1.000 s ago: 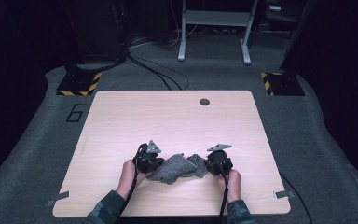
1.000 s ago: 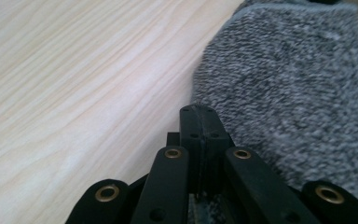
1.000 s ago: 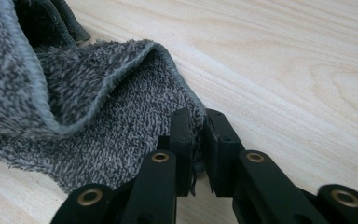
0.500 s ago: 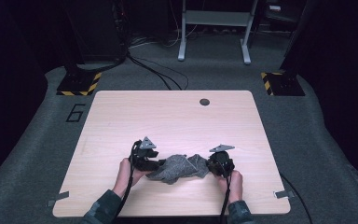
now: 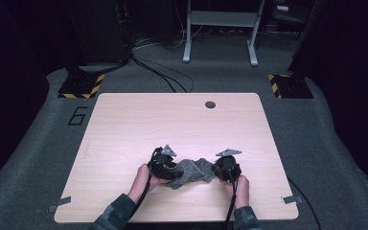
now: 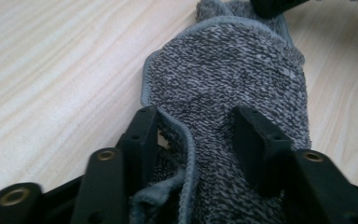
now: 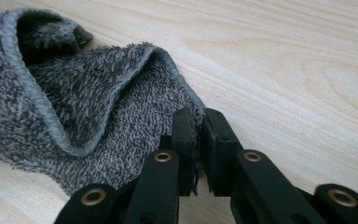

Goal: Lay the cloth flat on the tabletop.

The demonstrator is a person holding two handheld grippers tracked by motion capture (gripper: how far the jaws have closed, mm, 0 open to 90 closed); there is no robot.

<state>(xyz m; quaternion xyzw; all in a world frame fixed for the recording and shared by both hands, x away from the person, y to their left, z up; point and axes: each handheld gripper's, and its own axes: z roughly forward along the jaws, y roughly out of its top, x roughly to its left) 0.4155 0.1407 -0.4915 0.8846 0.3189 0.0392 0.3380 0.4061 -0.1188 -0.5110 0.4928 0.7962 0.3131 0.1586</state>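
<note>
Cloth (image 5: 190, 171), grey terry, lay bunched near the table's (image 5: 124, 124) front edge; I had my right gripper (image 7: 196, 122) pinched on its hem as an anchor, while my left gripper (image 6: 193, 135), jaws just closing, straddled a fold ungripped.

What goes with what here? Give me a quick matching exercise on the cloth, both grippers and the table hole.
Things:
1. grey cloth
2. left gripper
3. right gripper
4. round hole

States:
A. jaws pinched on a cloth edge
B. near the table's far edge
C. jaws apart, cloth between them
D. bunched up between the two grippers

Pairs: 1-D, 2-C, 3-A, 4-B
</note>
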